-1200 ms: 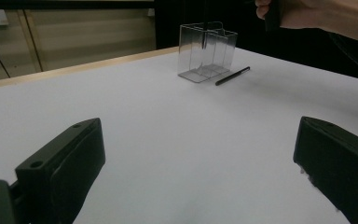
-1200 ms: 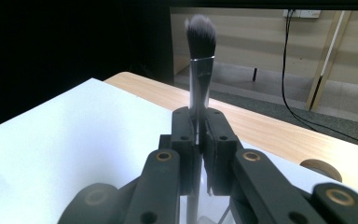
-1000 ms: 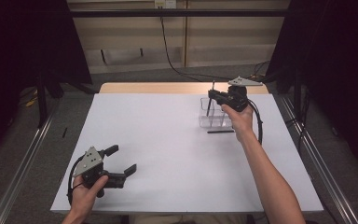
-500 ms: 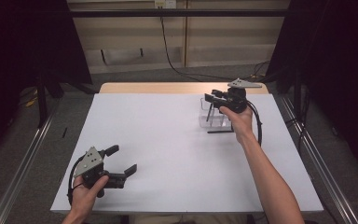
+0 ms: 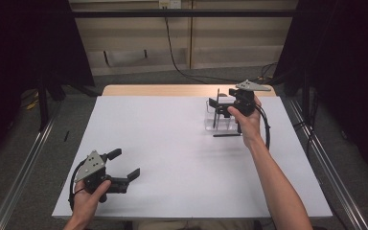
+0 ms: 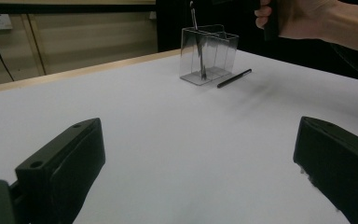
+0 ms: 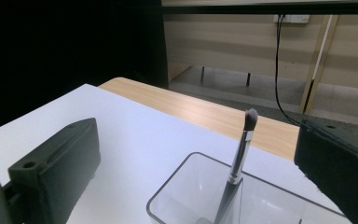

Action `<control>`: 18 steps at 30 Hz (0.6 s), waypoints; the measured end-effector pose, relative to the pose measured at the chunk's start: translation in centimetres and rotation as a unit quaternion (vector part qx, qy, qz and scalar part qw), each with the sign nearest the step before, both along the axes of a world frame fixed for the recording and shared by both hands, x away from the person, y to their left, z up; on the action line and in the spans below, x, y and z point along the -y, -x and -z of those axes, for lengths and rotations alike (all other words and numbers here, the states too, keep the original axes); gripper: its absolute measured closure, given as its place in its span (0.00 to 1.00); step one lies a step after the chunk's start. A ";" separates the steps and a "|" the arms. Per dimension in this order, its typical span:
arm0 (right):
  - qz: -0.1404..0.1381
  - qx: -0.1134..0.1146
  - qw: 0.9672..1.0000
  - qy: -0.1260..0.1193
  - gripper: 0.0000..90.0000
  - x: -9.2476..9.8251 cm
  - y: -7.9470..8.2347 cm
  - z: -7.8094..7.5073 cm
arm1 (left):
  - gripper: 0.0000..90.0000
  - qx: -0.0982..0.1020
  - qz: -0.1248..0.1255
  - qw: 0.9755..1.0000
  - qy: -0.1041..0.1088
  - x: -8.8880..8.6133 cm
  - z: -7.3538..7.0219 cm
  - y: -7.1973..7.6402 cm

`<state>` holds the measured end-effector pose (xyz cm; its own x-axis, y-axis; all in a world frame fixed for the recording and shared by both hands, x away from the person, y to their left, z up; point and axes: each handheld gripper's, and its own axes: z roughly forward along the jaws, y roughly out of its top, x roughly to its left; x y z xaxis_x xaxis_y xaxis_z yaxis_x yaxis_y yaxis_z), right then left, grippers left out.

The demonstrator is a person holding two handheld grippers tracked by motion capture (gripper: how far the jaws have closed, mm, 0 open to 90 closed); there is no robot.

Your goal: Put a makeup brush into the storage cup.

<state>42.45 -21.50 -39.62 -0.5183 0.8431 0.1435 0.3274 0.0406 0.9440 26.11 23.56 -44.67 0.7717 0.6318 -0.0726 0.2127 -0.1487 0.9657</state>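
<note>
Standing brush (image 7: 240,158) in clear holder (image 7: 177,196), bristles up, leaning slightly

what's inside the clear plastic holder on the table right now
One makeup brush stands in the clear holder, bristles up, leaning. Its lower tip is cut off in the right gripper view. Other compartments look empty.

Brush (image 7: 240,154) upright in holder (image 5: 219,123) at table's (image 5: 172,143) far right, pen (image 5: 227,135) just before it.

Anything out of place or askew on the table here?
One thing: a black pen lies flat on the white table just outside the clear organizer, while the makeup brush stands inside it. The right gripper, jaws just opened, hovers above. Nothing looks spilled or damaged.
</note>
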 end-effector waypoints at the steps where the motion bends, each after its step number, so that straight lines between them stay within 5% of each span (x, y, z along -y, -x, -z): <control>1: 0.001 0.002 1.000 0.002 0.00 0.0 0.0 0.0 | 0.02 0.001 0.000 1.000 -0.001 -0.1 0.0 0.0; 18: -0.005 0.007 1.000 0.003 0.00 2.0 2.2 -0.3 | 0.02 0.000 -0.003 1.000 -0.004 -0.2 0.0 -0.2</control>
